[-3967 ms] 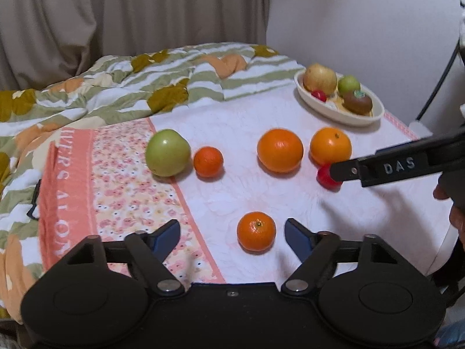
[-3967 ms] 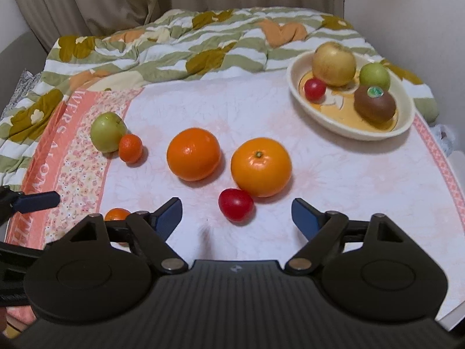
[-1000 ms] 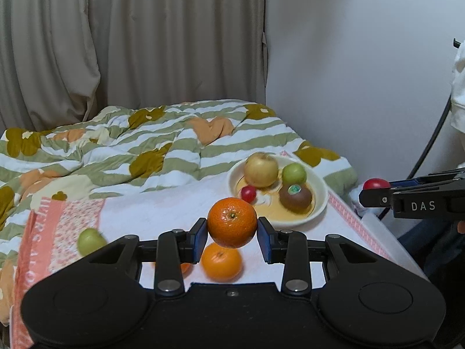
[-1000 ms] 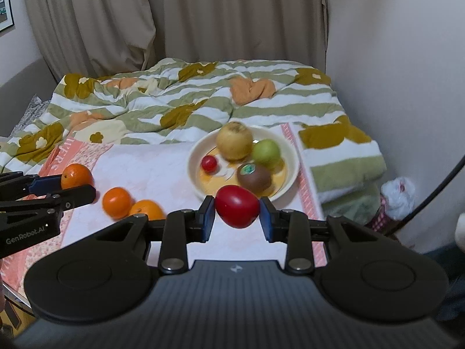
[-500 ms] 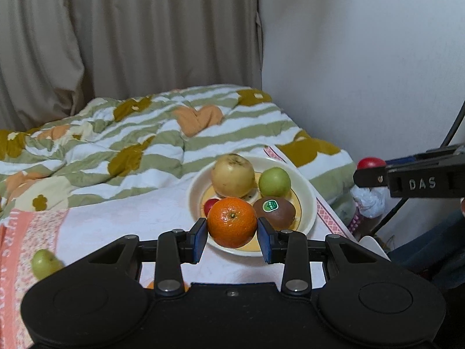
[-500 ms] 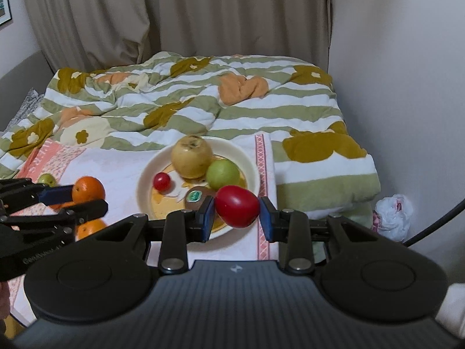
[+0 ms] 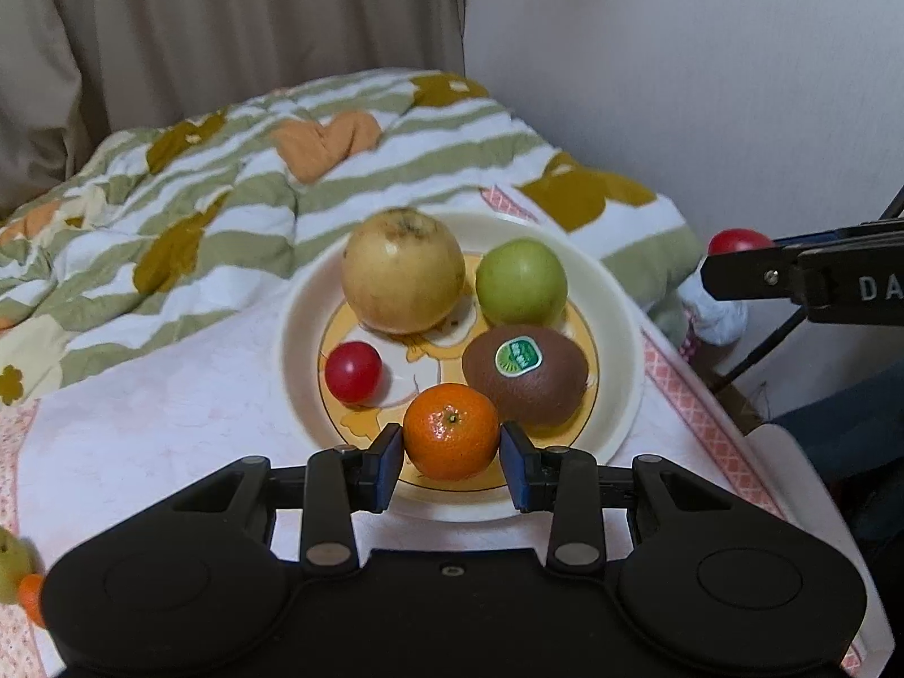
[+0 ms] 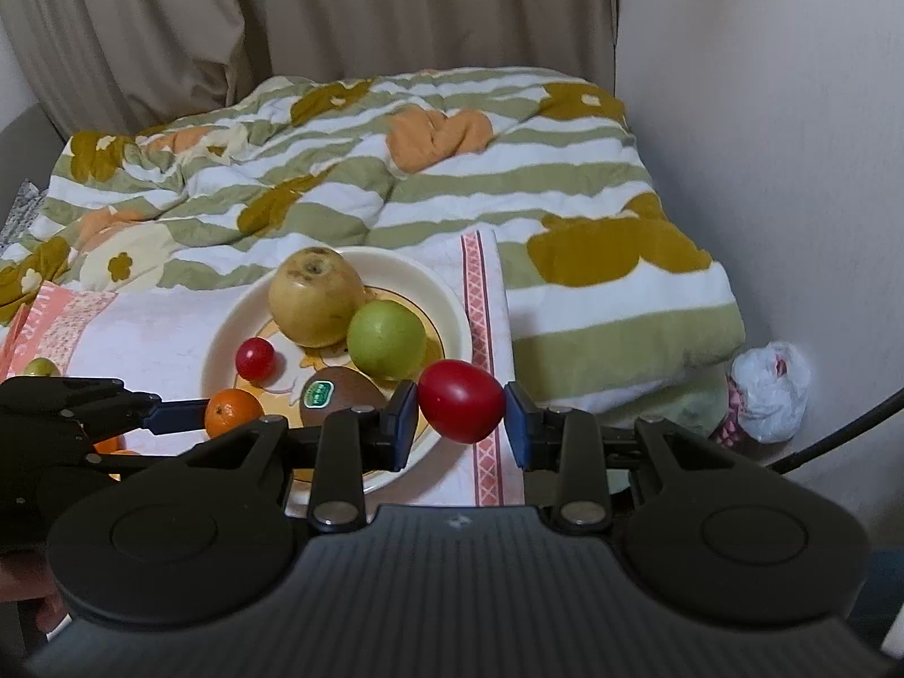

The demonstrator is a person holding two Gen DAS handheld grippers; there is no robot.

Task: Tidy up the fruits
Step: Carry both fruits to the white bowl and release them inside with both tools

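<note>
My left gripper (image 7: pixel 452 460) is shut on a small mandarin (image 7: pixel 452 430), held over the near rim of the cream bowl (image 7: pixel 294 339). The bowl holds a yellow pear-like fruit (image 7: pixel 402 270), a green apple (image 7: pixel 521 281), a kiwi with a sticker (image 7: pixel 525 376) and a small red tomato (image 7: pixel 353 371). My right gripper (image 8: pixel 460 418) is shut on a red tomato (image 8: pixel 460 400), which hangs past the bowl's (image 8: pixel 452 305) right rim, above the cloth's pink border. The left gripper (image 8: pixel 186 415) with its mandarin (image 8: pixel 233 412) shows at the left in the right wrist view.
A striped green and white quilt (image 8: pixel 395 169) lies behind the bowl, with curtains and a white wall beyond. A crumpled white bag (image 8: pixel 768 390) sits on the floor at the right. A green fruit (image 7: pixel 11 562) and an orange one (image 7: pixel 31 599) remain at the cloth's left edge.
Both grippers moved forward and down toward the bowl with their fruit. The bowl now fills the left wrist view, and the right gripper's tomato has shifted past the bowl's right rim.
</note>
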